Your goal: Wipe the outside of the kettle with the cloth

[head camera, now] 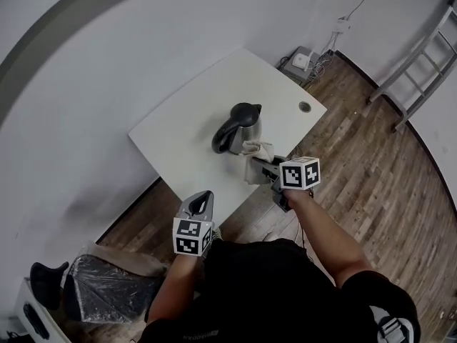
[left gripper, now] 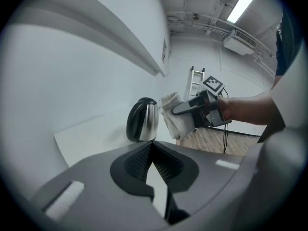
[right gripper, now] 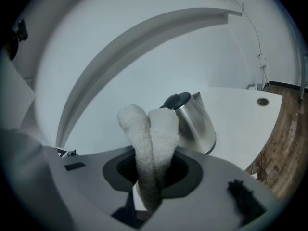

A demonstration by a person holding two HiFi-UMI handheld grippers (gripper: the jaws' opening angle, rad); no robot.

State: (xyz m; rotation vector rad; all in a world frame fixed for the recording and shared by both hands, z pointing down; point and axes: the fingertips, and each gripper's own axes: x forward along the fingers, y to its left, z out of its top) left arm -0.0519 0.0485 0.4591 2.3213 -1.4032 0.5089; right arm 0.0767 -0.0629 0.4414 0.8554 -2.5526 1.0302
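Observation:
A steel kettle [head camera: 239,126] with a black lid and handle stands upright on the white table [head camera: 186,134]. My right gripper [head camera: 263,168] is shut on a folded white cloth [head camera: 257,151], whose free end rests against the kettle's near right side. In the right gripper view the cloth [right gripper: 151,138] rises out of the gripper [right gripper: 150,177] in front of the kettle [right gripper: 195,124]. My left gripper [head camera: 201,200] hangs shut and empty over the table's near edge, well short of the kettle. From the left gripper [left gripper: 154,165] I see the kettle [left gripper: 143,120], the cloth [left gripper: 174,117] and the right gripper [left gripper: 192,107].
A round cable hole [head camera: 305,106] sits near the table's far right corner. A curved white wall runs behind the table. On the wood floor are a small box with cables [head camera: 300,59], a ladder [head camera: 421,56] and a dark wrapped bundle [head camera: 107,288].

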